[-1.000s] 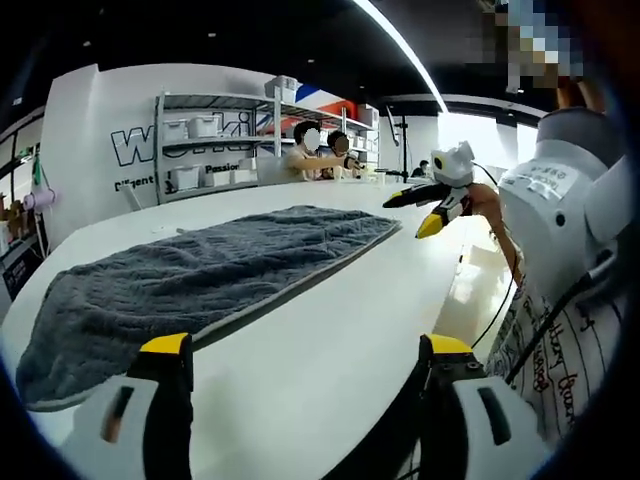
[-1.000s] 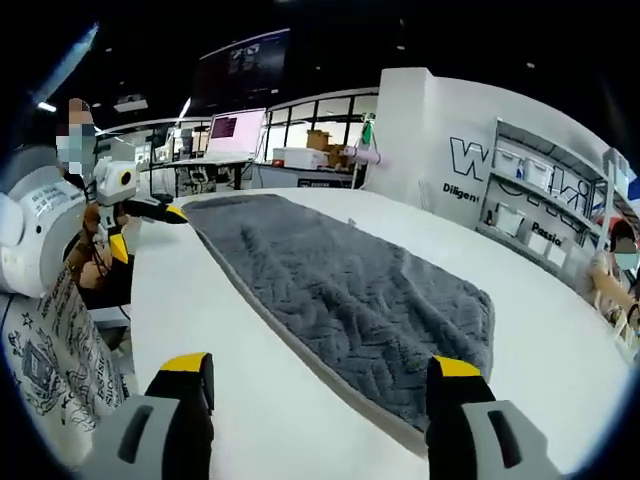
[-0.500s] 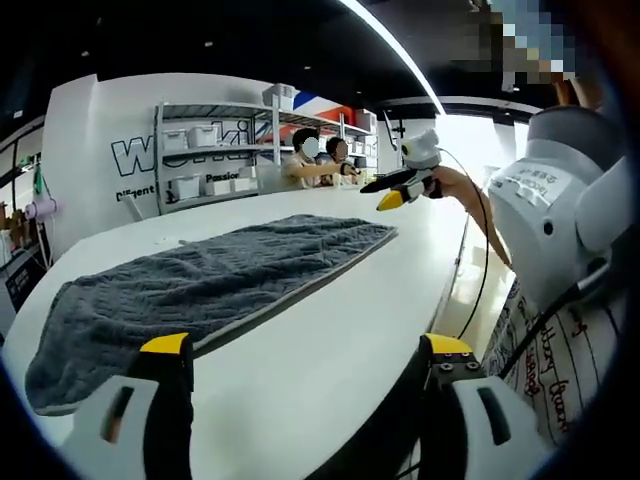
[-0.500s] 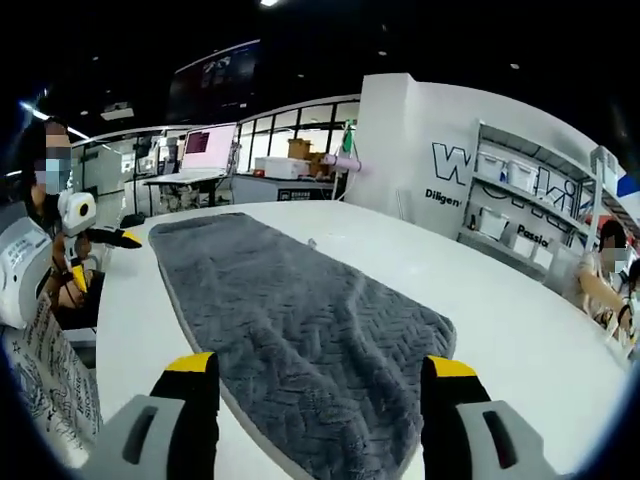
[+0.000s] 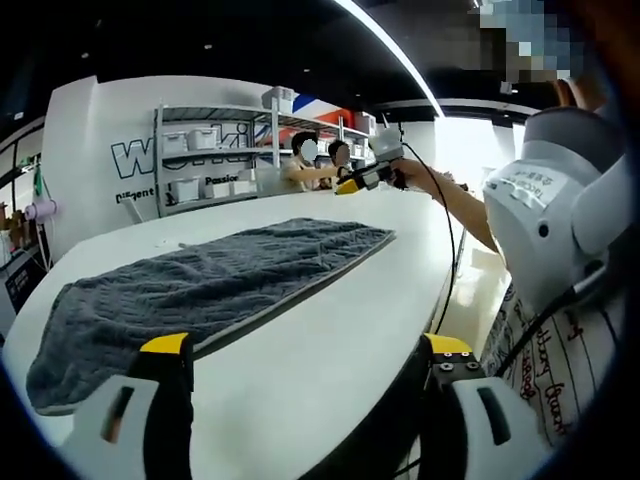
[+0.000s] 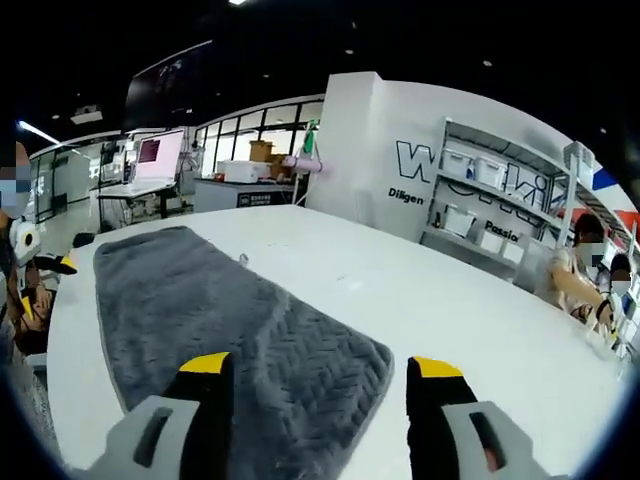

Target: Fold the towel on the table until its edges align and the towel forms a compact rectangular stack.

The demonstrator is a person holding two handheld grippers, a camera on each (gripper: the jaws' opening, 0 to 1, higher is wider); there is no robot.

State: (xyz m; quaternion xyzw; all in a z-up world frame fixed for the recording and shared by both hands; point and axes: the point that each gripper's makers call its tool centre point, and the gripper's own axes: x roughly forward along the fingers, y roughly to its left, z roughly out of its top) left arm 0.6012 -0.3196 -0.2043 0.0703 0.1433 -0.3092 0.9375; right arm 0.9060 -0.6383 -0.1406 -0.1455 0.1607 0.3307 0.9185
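A long grey towel (image 5: 210, 285) lies flat and unfolded on the white table (image 5: 330, 340), running from near left to far right. My left gripper (image 5: 307, 350) is open at the table's near edge, to the right of the towel's near end, holding nothing. The right gripper (image 5: 365, 178) hangs in the air beyond the towel's far end, on the person's outstretched arm. In the right gripper view the towel (image 6: 220, 320) stretches away to the left. My right gripper (image 6: 320, 368) is open just above its near end, its left jaw over the cloth. The left gripper (image 6: 30, 250) shows small at far left.
The person's white sleeve (image 5: 560, 210) and printed shirt stand at the table's right edge. Two people (image 5: 320, 160) sit at the far end. Shelves with white bins (image 6: 490, 190) line the wall. Desks with monitors (image 6: 160, 160) stand beyond the table. Bare tabletop (image 6: 400, 290) lies beside the towel.
The right gripper has swung away from the person's body out over the table to the towel's far end. The left gripper has barely moved. The towel lies as before.
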